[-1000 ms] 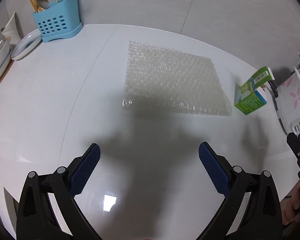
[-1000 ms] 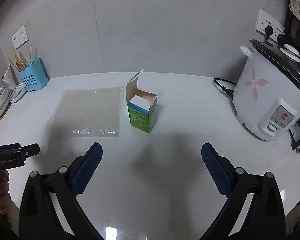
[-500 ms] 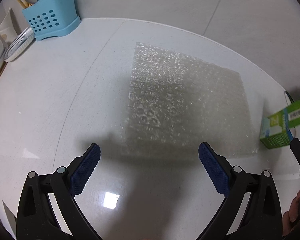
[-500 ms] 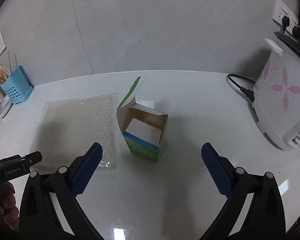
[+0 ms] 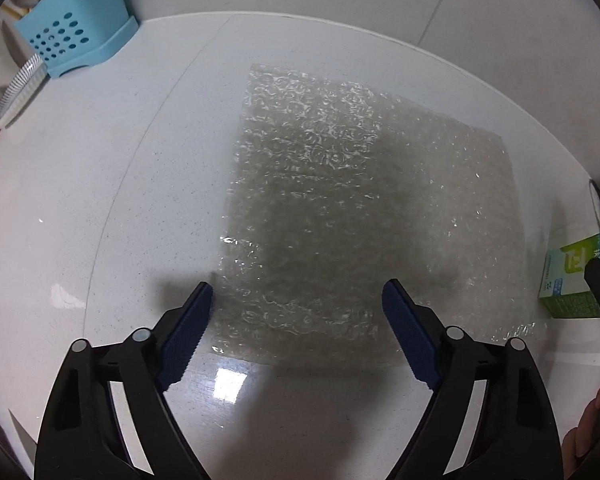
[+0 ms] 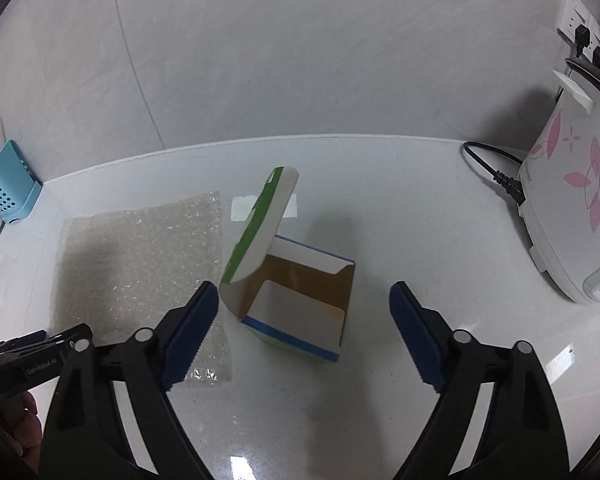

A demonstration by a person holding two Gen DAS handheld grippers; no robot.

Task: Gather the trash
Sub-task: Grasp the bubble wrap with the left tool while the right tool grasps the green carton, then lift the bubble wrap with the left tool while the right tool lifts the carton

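A clear bubble wrap sheet (image 5: 364, 216) lies flat on the white counter; it also shows in the right wrist view (image 6: 140, 260). My left gripper (image 5: 298, 296) is open and empty, its fingertips over the sheet's near edge. An open green and blue carton (image 6: 300, 312) stands upright with its lid flap raised; its side shows at the right edge of the left wrist view (image 5: 568, 280). My right gripper (image 6: 304, 300) is open, its two fingers on either side of the carton's top, not touching it.
A blue utensil holder (image 5: 80, 36) and a plate rim (image 5: 18, 92) stand at the back left. A white rice cooker (image 6: 572, 208) with a black cord (image 6: 496, 168) stands at the right. A wall backs the counter.
Both grippers have moved forward and down. The left one now reaches the bubble wrap's near edge; the right one has closed in until the carton stands between its fingers.
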